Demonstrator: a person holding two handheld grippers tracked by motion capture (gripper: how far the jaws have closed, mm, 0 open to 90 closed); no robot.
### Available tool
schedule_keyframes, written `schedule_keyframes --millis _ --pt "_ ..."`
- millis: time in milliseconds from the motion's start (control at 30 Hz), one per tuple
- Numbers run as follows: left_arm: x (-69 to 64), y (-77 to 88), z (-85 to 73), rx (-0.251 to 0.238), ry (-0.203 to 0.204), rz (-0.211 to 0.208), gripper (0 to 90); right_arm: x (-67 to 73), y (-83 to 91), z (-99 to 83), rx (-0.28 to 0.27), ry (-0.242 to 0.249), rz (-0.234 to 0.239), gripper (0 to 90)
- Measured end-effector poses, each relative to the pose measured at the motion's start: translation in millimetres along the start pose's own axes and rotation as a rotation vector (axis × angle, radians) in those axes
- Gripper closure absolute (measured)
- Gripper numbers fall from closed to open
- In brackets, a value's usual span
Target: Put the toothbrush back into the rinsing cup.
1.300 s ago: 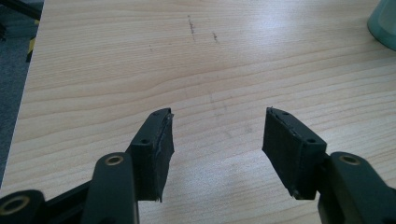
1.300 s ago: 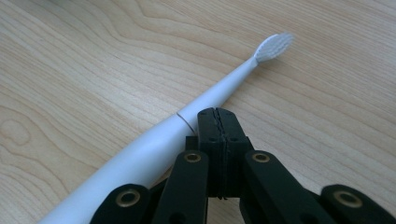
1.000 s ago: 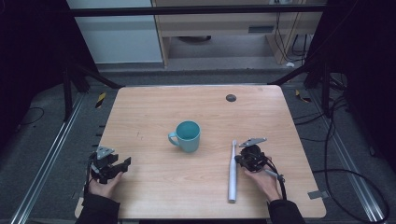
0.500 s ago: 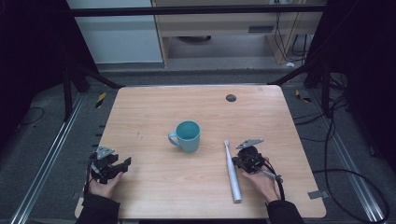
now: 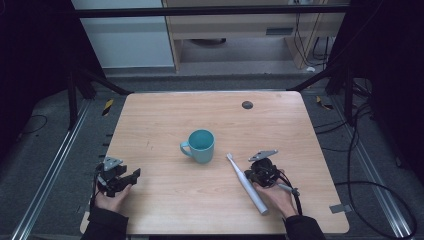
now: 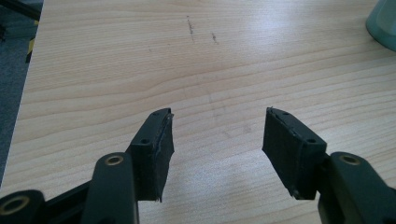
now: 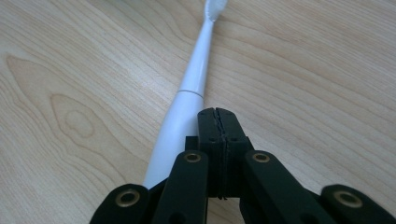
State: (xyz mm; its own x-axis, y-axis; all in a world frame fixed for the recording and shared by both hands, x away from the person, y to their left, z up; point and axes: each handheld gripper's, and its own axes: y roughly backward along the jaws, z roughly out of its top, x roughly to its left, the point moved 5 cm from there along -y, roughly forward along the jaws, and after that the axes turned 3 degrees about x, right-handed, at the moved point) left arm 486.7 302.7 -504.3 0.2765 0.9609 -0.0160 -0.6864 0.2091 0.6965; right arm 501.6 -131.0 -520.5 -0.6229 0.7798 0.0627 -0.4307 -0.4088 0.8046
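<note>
White and slim, the electric toothbrush [image 5: 246,184] lies flat on the wooden table [image 5: 165,125], slanting from near the front edge toward the middle, its brush head pointing at the teal mug [image 5: 200,145] that stands upright at the table's centre. The head stops near the mug's base without touching it.

In the right gripper view the right gripper [image 7: 218,122] has its 2 jaws pressed fully together with nothing between them. They rest just beside the toothbrush [image 7: 186,112] handle, against its right side, so the handle lies outside the grip rather than in it. The work in hand looks like nudging or lining up the toothbrush before a pick-up.

The left gripper [image 6: 217,135] hovers near the front left corner with its jaws spread wide over bare wood, holding nothing; the mug's edge [image 6: 384,22] shows far off at the top right of its view.

Risks, as a judgement: the handle is round and smooth, so a sideways push from shut jaws could roll or spin it, swinging the head into the mug. A push near the tail could pivot it toward the front edge. To grasp it the jaws must first open; opening them this close may knock the handle away.
</note>
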Motion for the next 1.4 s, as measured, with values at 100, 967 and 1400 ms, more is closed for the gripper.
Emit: schedule_keyframes --millis 100,967,1400 --pt "-0.1 0.0 0.0 0.000 0.000 0.000 41.8 2.1 -0.2 -0.1 0.007 -0.005 0.001 89.9" --pt "-0.2 0.5 -0.2 0.001 -0.001 0.001 41.8 -3.3 36.4 -40.3 0.043 -0.039 -0.051 89.9" --pt "-0.2 0.8 -0.2 0.000 0.001 0.001 41.7 -0.7 39.6 -46.7 0.050 -0.034 -0.051 89.9"
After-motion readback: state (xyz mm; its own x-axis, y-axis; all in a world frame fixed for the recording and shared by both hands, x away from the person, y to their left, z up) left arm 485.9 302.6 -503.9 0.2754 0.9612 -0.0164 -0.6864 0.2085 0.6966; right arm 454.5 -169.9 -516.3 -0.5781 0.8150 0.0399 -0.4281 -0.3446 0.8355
